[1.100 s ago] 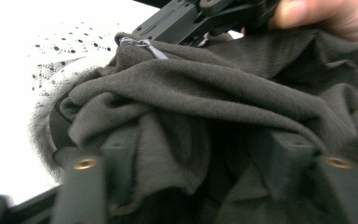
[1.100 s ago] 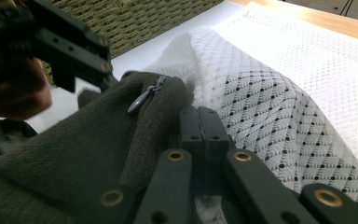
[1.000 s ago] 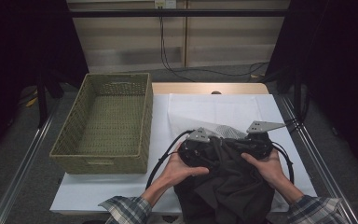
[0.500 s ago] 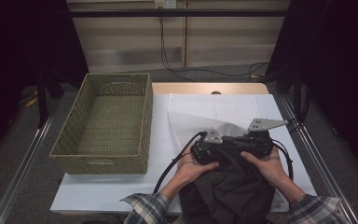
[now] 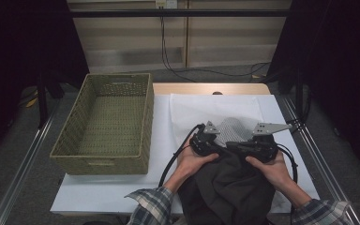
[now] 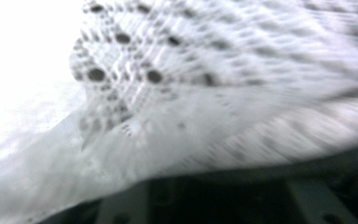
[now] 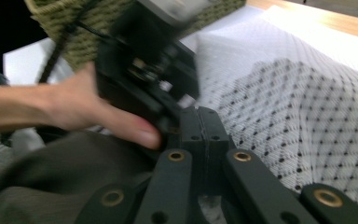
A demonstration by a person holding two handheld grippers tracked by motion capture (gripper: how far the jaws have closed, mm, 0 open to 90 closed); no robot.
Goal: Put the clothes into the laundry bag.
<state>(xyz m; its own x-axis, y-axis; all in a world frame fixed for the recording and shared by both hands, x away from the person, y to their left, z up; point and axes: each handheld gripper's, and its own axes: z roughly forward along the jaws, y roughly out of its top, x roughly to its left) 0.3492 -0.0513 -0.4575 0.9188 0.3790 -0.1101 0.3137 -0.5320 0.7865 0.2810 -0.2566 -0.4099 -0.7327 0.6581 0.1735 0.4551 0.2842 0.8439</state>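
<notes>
Dark garment [image 5: 229, 187] bunched at the near edge of the desk [image 5: 108, 192], draped toward the person, its far hem lying over a white dotted mesh cloth [image 5: 232, 129] that spreads across the desk's right half. Right gripper [image 5: 258, 149] sits on the garment's top edge, jaws clenched tight together in the right gripper view [image 7: 204, 135]; whether fabric is pinched between them, I can't tell. Left gripper [image 5: 205, 143] is just beside it, almost touching, its jaws having just been opening a little; its own view is blurred, dotted mesh [image 6: 205, 79] close ahead, so a hold can't be judged. Off to the left, a woven basket [image 5: 105, 124] stands on the desk.
</notes>
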